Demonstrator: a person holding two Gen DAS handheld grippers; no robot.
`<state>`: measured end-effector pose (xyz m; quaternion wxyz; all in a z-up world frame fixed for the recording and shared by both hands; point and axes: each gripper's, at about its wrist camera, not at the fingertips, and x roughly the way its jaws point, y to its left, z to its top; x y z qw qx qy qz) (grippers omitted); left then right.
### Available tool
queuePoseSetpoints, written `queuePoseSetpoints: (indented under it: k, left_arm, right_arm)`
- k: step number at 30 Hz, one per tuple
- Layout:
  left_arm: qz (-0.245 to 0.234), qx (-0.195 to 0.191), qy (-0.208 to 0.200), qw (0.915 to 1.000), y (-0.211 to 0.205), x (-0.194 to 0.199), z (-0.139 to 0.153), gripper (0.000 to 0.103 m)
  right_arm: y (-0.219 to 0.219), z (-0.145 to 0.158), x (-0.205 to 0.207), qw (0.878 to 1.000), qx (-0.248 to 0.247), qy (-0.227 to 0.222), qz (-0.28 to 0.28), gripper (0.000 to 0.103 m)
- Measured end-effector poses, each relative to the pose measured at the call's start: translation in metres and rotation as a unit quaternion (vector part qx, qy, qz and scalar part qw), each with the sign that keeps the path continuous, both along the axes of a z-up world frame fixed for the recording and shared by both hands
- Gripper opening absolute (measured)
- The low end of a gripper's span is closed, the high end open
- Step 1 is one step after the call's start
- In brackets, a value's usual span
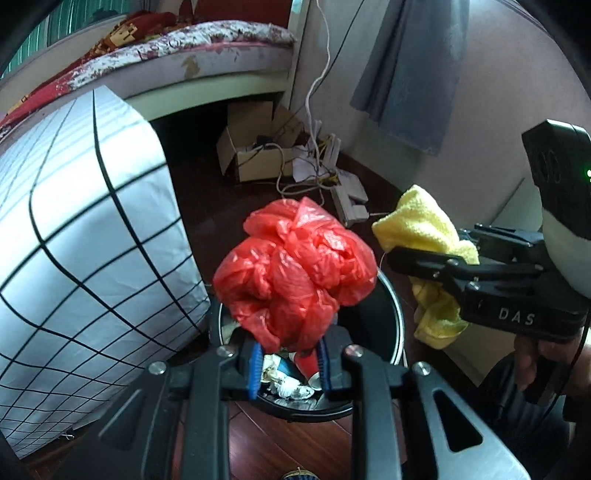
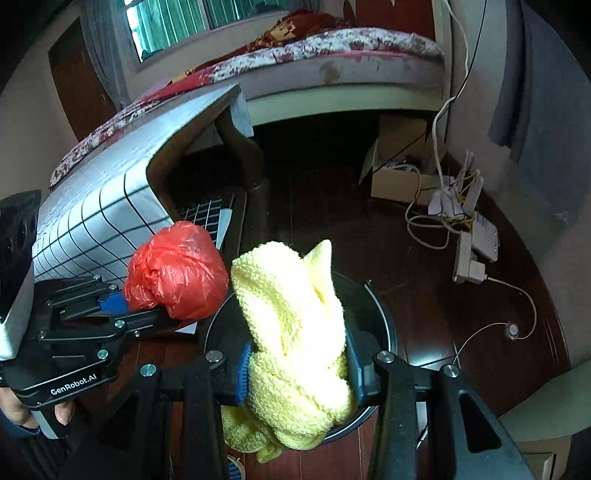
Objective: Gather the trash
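Hovering over bin [image 1: 391,314] | left gripper [image 1: 288,363] clenches red bag [image 1: 295,273] | right gripper [image 2: 295,373] grasps yellow cloth [image 2: 291,325] | cloth hangs past the bin's rim, could slide out onto the floor

Both views carry strong fisheye distortion: straight edges bow outward, and black vignette fills the corners. Daylight enters through the window [image 2: 170,26] at the upper left of the right wrist view, and the illumination is soft and moderate. The space under the bed [image 2: 332,110] lies in deep shadow with little detail. The yellow cloth [image 2: 291,325] is overexposed in the right wrist view, where its texture washes out to near white. The dark wooden floor [image 2: 424,295] shows dull reflections. The gridded white cover [image 1: 92,221] reads bright, with a slight blue cast. The red plastic bag [image 1: 295,266] shows small glossy highlights. Focus is acceptable at centre and softens toward the edges.
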<state>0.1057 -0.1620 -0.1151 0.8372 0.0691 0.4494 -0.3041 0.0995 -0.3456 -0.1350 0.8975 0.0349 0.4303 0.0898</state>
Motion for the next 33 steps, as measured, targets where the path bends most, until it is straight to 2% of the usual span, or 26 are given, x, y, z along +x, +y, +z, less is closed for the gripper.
queuePoseSetpoints:
  k: [6,8,9,10,11,12,14,17,20,26,33]
  left_arm:
    - [-0.003,-0.003,0.028,0.9996,-0.006,0.011,-0.011,0.025]
    - [-0.005,-0.011,0.041,0.9991,-0.006,0.014,-0.018,0.032]
    - [-0.003,-0.021,0.051,0.9985,-0.005,0.017,-0.022,0.044]
    - [0.003,-0.018,0.056,0.9983,-0.005,0.02,-0.026,0.07]
    - [0.022,-0.009,0.061,0.9979,-0.002,0.023,-0.031,0.081]
    - [0.038,-0.011,0.064,0.9971,0.004,0.025,-0.035,0.09]
    - [0.061,-0.001,0.069,0.9958,0.011,0.026,-0.042,0.092]
    - [0.097,0.022,0.048,0.9939,0.021,0.019,-0.047,0.099]
    - [0.114,0.047,0.025,0.992,0.025,0.01,-0.051,0.1]
    - [0.125,0.058,0.023,0.9902,0.034,0.004,-0.054,0.1]
    - [0.126,0.063,0.017,0.9899,0.035,0.001,-0.042,0.1]
  right_arm:
    - [0.005,-0.019,0.014,0.999,-0.003,0.024,0.026,0.043]
    - [0.005,-0.03,0.019,0.999,-0.002,0.038,0.037,0.043]
    - [0.005,-0.034,0.021,0.998,-0.005,0.042,0.041,0.049]
    - [0.005,-0.04,0.022,0.998,-0.017,0.048,0.039,0.056]
    - [0.003,-0.046,0.022,0.998,-0.041,0.046,0.028,0.083]
    - [0.001,-0.049,0.021,0.998,-0.047,0.046,0.024,0.101]
    - [-0.007,-0.054,0.019,0.997,-0.062,0.055,0.004,0.102]
    - [-0.018,-0.055,0.013,0.996,-0.063,0.049,-0.036,0.102]
    - [-0.02,-0.056,0.009,0.995,-0.066,0.047,-0.06,0.102]
    - [-0.005,-0.053,0.008,0.995,-0.07,0.043,-0.061,0.102]
    - [0.014,-0.038,0.005,0.996,-0.07,0.028,-0.056,0.102]
